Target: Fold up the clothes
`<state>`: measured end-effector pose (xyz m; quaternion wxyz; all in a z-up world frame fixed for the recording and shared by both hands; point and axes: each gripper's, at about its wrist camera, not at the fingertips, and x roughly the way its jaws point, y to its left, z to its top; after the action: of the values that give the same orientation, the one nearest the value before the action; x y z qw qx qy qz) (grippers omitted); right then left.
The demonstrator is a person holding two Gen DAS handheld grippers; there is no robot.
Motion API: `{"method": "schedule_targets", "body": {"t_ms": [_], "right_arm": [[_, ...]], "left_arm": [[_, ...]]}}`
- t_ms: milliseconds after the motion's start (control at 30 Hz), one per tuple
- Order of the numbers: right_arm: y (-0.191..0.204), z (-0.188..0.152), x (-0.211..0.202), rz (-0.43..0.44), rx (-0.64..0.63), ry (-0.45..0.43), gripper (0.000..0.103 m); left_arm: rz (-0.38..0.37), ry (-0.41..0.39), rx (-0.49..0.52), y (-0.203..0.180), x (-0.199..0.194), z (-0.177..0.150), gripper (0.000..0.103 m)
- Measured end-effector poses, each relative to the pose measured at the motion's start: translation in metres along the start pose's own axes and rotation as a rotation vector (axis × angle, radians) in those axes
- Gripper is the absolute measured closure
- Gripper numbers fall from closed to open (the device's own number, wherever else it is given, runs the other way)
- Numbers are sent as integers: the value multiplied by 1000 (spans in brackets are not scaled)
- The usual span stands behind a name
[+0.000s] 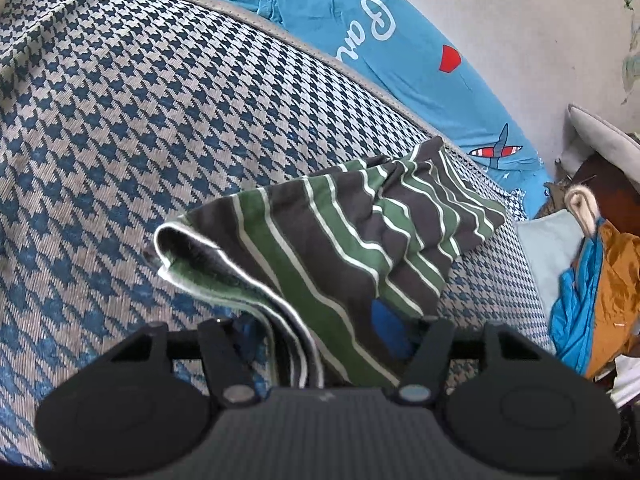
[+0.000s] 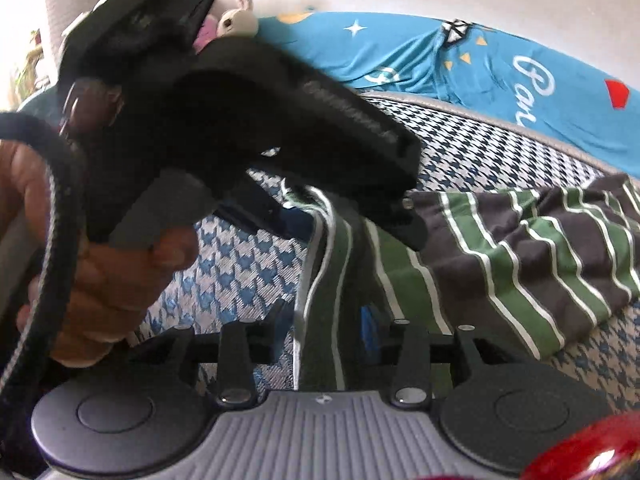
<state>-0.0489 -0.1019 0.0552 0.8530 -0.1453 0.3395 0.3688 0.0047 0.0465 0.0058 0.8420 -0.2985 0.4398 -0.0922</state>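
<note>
Both hand-held grippers, left [image 1: 320, 340] and right [image 2: 328, 332], pinch the striped garment's [image 1: 344, 248] edge above the houndstooth mat [image 1: 120, 120].

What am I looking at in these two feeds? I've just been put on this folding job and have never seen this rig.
There is no robot arm here. A person holds a two-finger gripper in each hand, and each gripper carries a fisheye camera looking forward along its fingers.

The left wrist view shows the left gripper from behind, with a striped garment, grey and green with white lines, running between its fingers. The rest of it lies bunched on a blue-and-white houndstooth cover, with a bright blue printed sheet behind.

The right wrist view shows the right gripper, with an edge of the same garment between its fingers too. The big black shape up left is the left gripper seen from the side, held in the person's hand.

Whether either grip is fully closed is hard to see.
</note>
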Motion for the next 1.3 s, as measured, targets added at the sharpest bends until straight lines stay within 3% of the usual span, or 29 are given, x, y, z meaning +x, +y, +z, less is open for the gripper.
{"method": "schedule_targets", "body": {"t_ms": [167, 200, 233, 333, 433, 500, 567, 667, 767, 900, 1100, 1300], "right_arm": [[3, -1, 11, -61, -10, 4, 63], [3, -1, 14, -79, -8, 11, 68], [2, -2, 16, -99, -6, 11, 80], [-3, 1, 14, -109, 25, 2, 93], [-11, 3, 11, -90, 78, -5, 94], [-15, 5, 9, -78, 107, -9, 94], [-20, 6, 6, -65, 135, -13, 94], [-25, 8, 4, -44, 159, -15, 94], [-26, 9, 4, -31, 160, -17, 94], [-24, 9, 4, -10, 158, -18, 94], [-26, 12, 7, 10, 177, -23, 94], [-23, 25, 7, 50, 217, -54, 94]], "left_arm": [[-16, 15, 6, -1, 1, 2, 45], [-18, 17, 13, -2, 1, 2, 45], [-17, 19, 17, -3, 0, 1, 45], [-5, 17, 16, -2, 2, 2, 45], [29, 1, 8, 2, 1, 4, 39], [51, -9, 3, 5, 1, 4, 28], [70, -21, -9, 8, 1, 6, 23], [93, -36, -29, 13, 3, 9, 23], [118, -45, -35, 15, 9, 12, 32], [157, -52, 7, 11, 15, 16, 65], [208, -90, 57, 8, 17, 17, 94], [254, -182, 161, -5, 1, 17, 96]]}}
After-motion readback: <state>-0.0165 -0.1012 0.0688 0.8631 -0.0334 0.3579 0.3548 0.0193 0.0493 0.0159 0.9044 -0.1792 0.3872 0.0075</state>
